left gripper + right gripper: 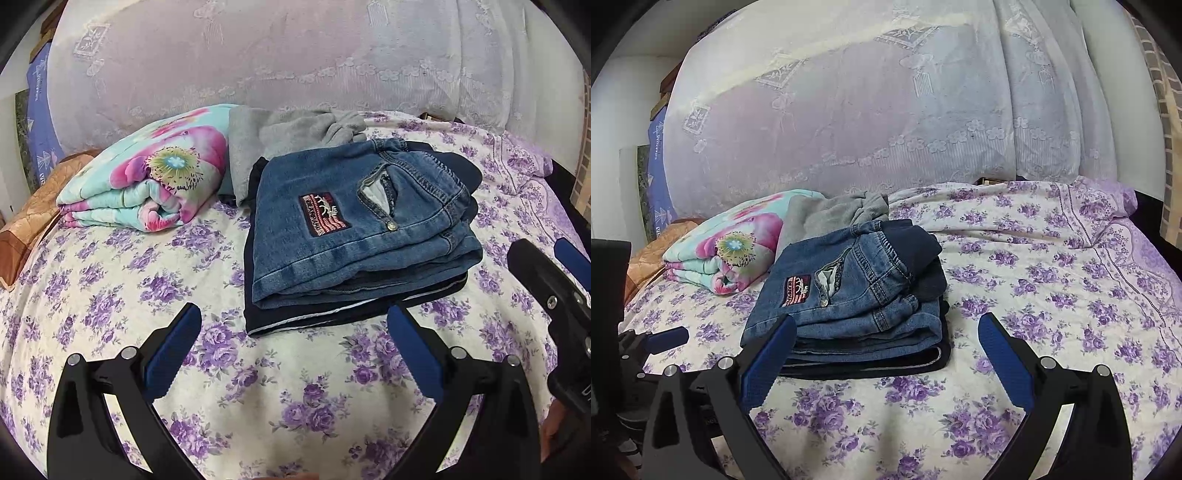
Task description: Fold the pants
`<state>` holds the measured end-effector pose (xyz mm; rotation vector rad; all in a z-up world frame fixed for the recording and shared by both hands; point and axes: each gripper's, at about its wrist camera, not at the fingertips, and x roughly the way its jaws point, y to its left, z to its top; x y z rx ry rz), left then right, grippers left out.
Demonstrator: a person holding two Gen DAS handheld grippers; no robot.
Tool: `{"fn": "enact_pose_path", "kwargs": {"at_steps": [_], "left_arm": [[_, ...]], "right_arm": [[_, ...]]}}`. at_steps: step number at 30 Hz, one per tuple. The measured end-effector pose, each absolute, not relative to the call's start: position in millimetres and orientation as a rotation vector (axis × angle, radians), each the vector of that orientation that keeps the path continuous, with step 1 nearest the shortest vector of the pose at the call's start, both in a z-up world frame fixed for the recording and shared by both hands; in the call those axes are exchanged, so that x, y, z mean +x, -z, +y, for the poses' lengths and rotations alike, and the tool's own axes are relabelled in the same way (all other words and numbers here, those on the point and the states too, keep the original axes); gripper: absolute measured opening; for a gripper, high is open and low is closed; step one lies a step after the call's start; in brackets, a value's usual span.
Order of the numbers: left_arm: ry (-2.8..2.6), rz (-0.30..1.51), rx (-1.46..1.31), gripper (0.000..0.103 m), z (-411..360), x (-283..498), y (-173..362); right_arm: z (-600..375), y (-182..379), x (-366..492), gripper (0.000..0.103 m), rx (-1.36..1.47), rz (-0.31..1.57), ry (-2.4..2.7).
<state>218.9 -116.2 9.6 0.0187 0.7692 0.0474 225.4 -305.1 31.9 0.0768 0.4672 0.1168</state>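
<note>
Folded blue jeans (354, 225) with a red patch lie on top of folded dark pants (266, 325), stacked on the bed; the same jeans (857, 291) show in the right wrist view. My left gripper (293, 317) hovers open just in front of the stack, nothing between its blue pads. My right gripper (886, 325) is open too, near the stack's front right corner, its left pad overlapping the jeans' edge in view. Each gripper appears at the edge of the other's view: the right gripper (554, 280) and the left gripper (665, 339).
The bedsheet (110, 295) has purple flowers. A folded floral blanket (147, 177) lies left of the stack and a crumpled grey garment (303, 129) behind it. A lace curtain (886, 110) hangs beyond the bed. Open sheet stretches right of the stack (1052, 277).
</note>
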Motion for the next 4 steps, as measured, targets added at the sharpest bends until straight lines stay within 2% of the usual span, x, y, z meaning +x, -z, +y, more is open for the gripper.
{"fn": "enact_pose_path", "kwargs": {"at_steps": [4], "left_arm": [[-0.037, 0.775, 0.005, 0.098, -115.0, 219.2, -9.3]], "right_arm": [[-306.1, -31.3, 225.7, 0.099, 0.077, 0.474, -0.117]]}}
